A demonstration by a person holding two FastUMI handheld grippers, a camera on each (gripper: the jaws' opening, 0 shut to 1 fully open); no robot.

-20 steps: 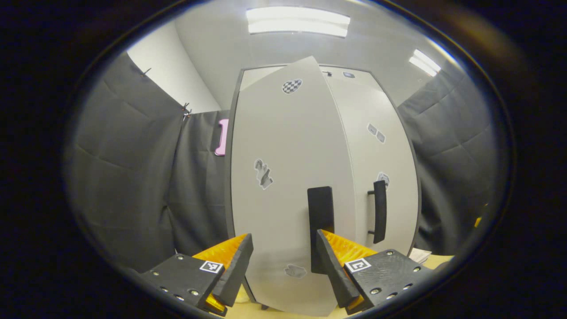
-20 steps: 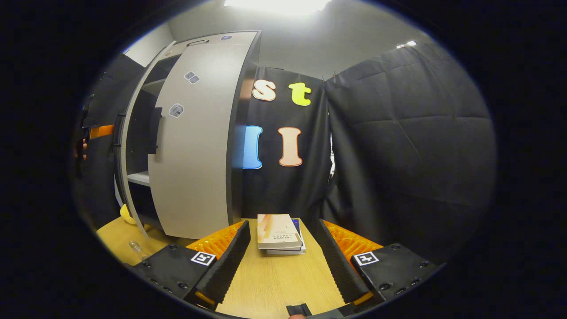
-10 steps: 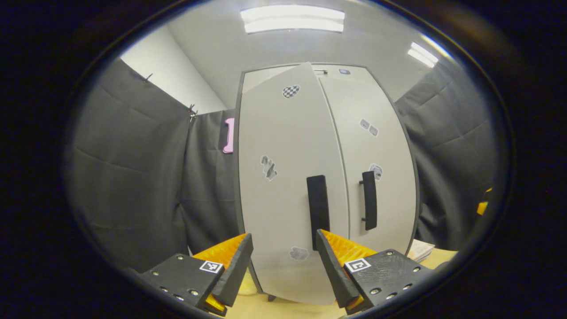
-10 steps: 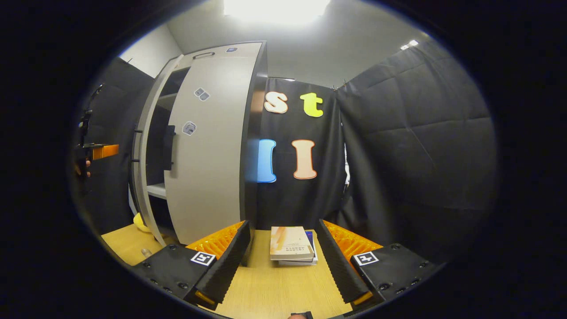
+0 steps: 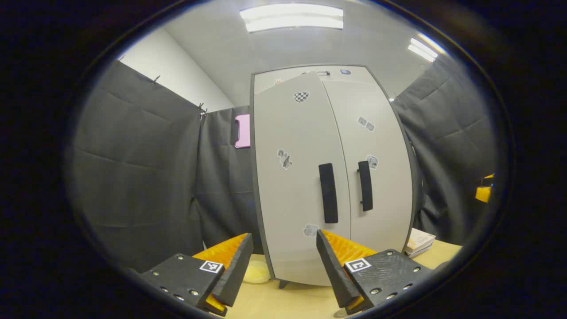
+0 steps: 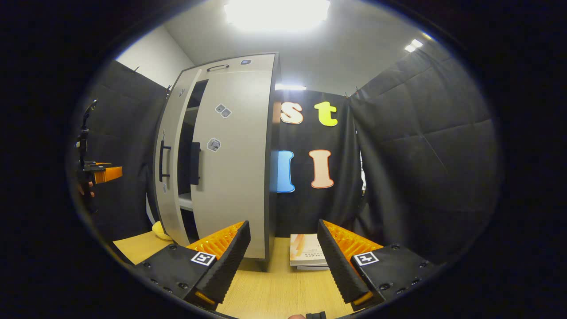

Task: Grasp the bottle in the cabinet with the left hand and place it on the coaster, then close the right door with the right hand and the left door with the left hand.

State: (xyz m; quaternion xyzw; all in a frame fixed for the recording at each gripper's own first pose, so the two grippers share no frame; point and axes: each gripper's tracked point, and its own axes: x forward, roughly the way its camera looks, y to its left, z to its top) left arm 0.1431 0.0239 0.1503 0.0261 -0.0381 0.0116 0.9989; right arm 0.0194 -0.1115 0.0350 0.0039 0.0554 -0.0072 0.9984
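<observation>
I am in a booth with black cloth walls and bright lights in the ceiling, and a pale wooden table (image 6: 274,292) is under my tools. A tall grey cabinet (image 5: 266,88) stands on the table. In the left gripper view I look straight at its two doors. The right door (image 5: 376,150) looks shut flat. The left door (image 5: 292,177) is almost shut, but its top edge stands out a little from the cabinet. In the right gripper view I can see a dark gap between the two doors, with a shelf inside. Each door has a black handle, the left handle (image 5: 328,192) just beside the right handle (image 5: 365,186). Little stickers are on both doors. My left gripper (image 5: 283,266) is wide open and holds nothing. It is a little way back from the left door and does not touch it. My right gripper (image 6: 283,261) is wide open too and holds nothing. Some books (image 6: 308,256) lie on the table beside the cabinet, between my right fingers. A round yellow thing (image 5: 255,271) lies on the table at the foot of the left door. I cannot see the bottle or the coaster clearly.
</observation>
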